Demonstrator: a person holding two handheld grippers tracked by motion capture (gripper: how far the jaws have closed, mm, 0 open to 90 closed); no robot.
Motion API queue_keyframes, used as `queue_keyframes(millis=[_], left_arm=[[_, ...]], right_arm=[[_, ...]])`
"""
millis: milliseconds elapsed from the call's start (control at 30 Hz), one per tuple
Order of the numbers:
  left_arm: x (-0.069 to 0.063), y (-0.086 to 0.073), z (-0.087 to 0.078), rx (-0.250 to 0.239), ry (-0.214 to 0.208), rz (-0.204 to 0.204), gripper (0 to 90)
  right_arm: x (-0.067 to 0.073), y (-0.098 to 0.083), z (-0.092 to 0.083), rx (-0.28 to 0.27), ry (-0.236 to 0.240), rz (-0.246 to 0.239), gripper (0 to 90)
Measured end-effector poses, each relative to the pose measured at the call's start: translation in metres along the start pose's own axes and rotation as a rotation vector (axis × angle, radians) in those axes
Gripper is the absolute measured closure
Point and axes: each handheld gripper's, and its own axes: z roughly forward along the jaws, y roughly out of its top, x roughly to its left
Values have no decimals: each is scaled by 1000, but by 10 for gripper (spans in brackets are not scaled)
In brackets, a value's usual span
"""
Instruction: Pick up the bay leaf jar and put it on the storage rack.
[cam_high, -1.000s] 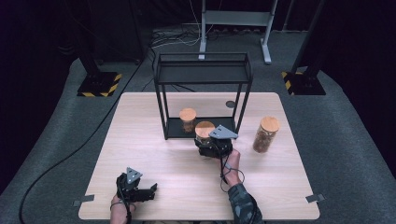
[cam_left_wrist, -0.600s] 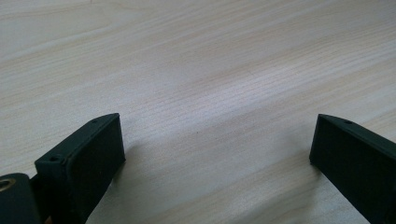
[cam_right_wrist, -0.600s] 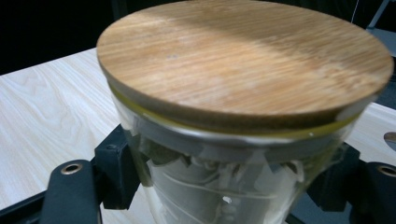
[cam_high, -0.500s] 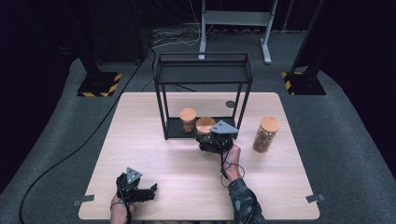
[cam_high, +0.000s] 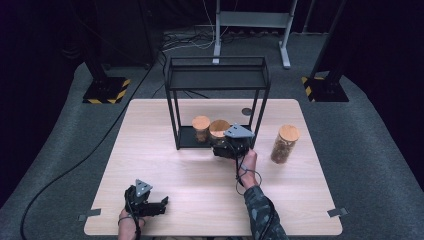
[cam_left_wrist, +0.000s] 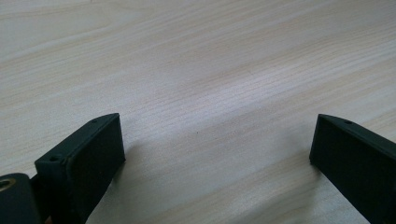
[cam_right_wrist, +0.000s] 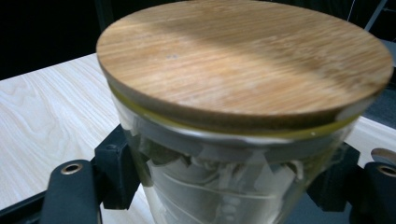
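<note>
The right gripper (cam_high: 226, 148) is clamped on a glass jar (cam_right_wrist: 233, 154), its two black jaws pressing the glass wall from either side just beneath the round wooden lid (cam_right_wrist: 243, 56). Gripping below the lid appears deliberate: the wood overhangs the glass and would stop the jar from slipping down through the jaws. In the high view the jar (cam_high: 219, 131) stands at the front edge of the black wire rack (cam_high: 218, 80), on or just above its low bottom shelf, right beside a second lidded jar (cam_high: 201, 128) already under the frame. The hand comes at the rack from the person's side, the open face, so the jar can go in level without meeting the uprights. A third, taller jar (cam_high: 285, 144) waits on the wooden table (cam_high: 165, 165) to the right of the rack, well apart from it and apparently next in line. The left gripper (cam_high: 150, 206) rests near the table's front edge, far from the rack, its jaws spread wide over bare wood with nothing between them, evidently kept clear of the work.
</note>
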Motion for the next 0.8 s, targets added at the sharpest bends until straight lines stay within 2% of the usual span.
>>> queue_keyframes(millis=[800], left_arm=[[0,0,0,-1,1,1,25]], right_arm=[[-13,12,17,13,-17,-7,250]])
